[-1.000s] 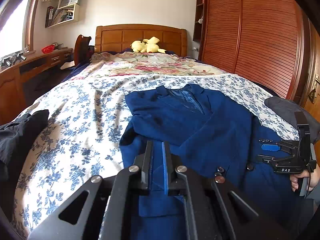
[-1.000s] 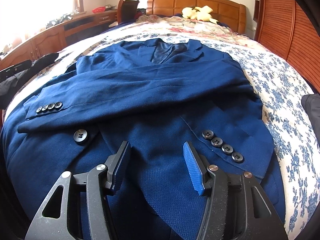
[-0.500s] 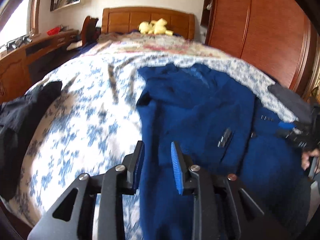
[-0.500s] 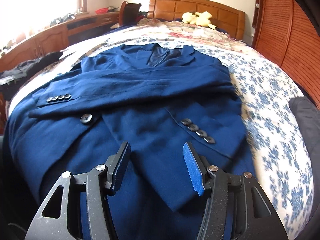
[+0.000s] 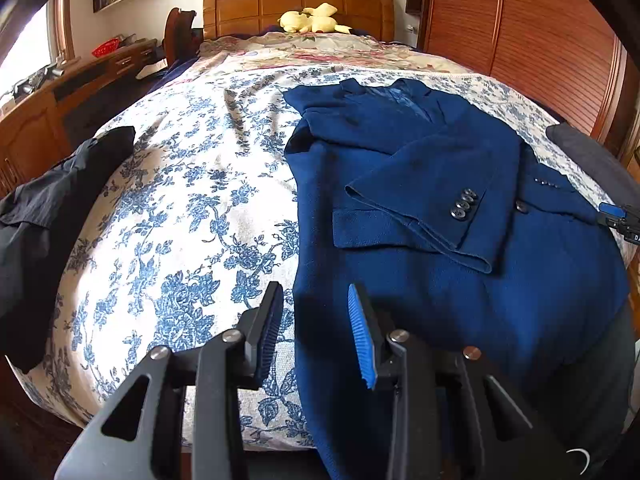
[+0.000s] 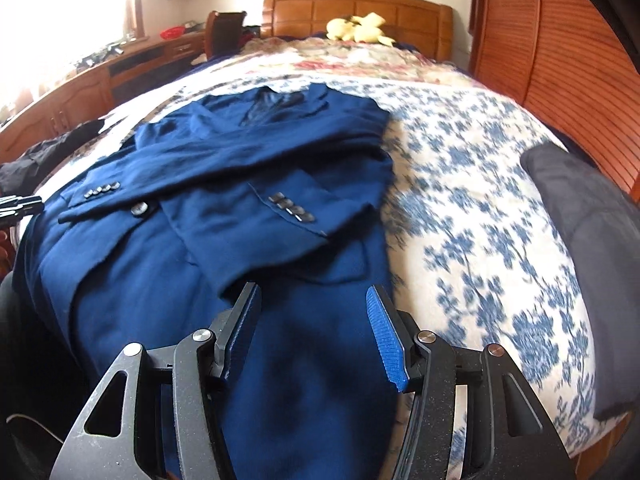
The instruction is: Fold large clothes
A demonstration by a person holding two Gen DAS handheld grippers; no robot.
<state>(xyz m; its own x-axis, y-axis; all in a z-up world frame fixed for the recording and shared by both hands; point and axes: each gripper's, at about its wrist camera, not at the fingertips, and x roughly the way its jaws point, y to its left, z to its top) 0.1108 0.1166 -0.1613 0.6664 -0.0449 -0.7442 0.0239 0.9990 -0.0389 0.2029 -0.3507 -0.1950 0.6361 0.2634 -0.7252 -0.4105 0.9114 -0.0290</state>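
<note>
A blue jacket (image 5: pixel 460 216) is lying face up on the flowered bedspread (image 5: pixel 180 208), its collar pointing toward the headboard (image 5: pixel 296 4) at twelve o'clock and its hem hanging over the near edge of the bed. Both sleeves are lying folded across the chest, one cuff (image 5: pixel 464 204) with four buttons sitting on top.

The left gripper (image 5: pixel 316 320) is hovering over the jacket's edge at nine o'clock, where blue cloth is meeting bedspread. Its jaws have just been opening and are standing apart, gripping nothing, with the cloth's edge lying below the gap.

The right gripper (image 6: pixel 316 324) is hanging over the lower part of the jacket, near its three o'clock edge, jaws spread wide and empty.

A dark garment (image 5: pixel 44 216) is lying at nine o'clock on the bed, and a grey one (image 6: pixel 592 248) at three o'clock. A yellow plush toy (image 5: pixel 312 18) is sitting by the headboard.
</note>
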